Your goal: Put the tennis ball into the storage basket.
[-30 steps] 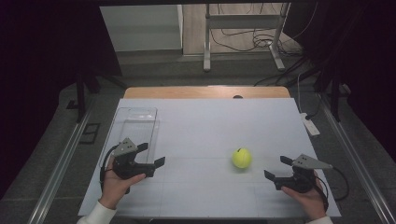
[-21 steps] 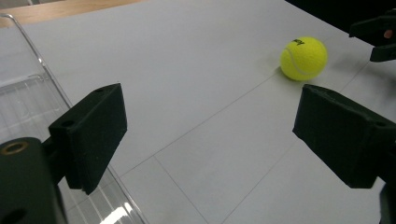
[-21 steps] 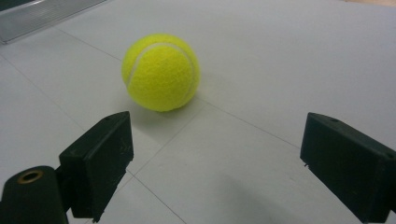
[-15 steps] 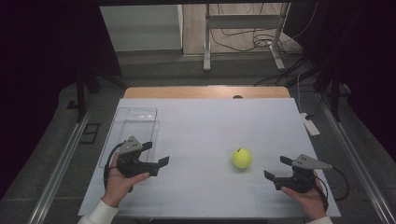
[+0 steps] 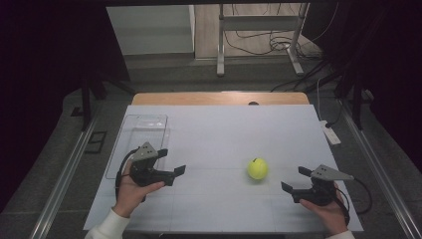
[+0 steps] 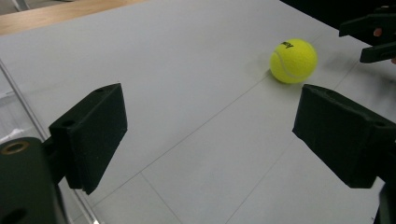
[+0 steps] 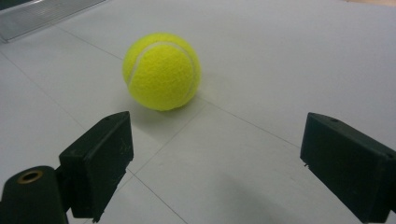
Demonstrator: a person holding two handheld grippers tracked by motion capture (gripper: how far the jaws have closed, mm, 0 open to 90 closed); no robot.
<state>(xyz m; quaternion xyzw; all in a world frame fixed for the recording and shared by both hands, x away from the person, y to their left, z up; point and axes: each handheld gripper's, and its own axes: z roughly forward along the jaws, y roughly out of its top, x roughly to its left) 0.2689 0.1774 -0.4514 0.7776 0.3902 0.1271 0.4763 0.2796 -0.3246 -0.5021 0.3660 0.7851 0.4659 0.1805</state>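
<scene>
A yellow tennis ball [image 5: 258, 168] rests on the white table [image 5: 219, 134], right of centre. My left gripper [image 5: 170, 162] is held open at the left of the table, well apart from the ball, its jaws pointing towards it. In the left gripper view the ball [image 6: 293, 60] lies far ahead at the upper right. My right gripper [image 5: 295, 179] stands open just right of the ball, a short gap away. In the right gripper view the ball [image 7: 161, 71] sits ahead of the wide-apart jaws, toward the left one. Nothing is between either pair of jaws.
A clear plastic tray [image 5: 139, 142] lies flat along the table's left side, behind my left gripper. A white power strip [image 5: 329, 132] hangs at the right edge. The wooden table edge [image 5: 219, 98] runs along the far side, with floor cables beyond.
My left gripper has moved a little to the right, toward the ball. The right gripper and the ball have stayed where they were.
</scene>
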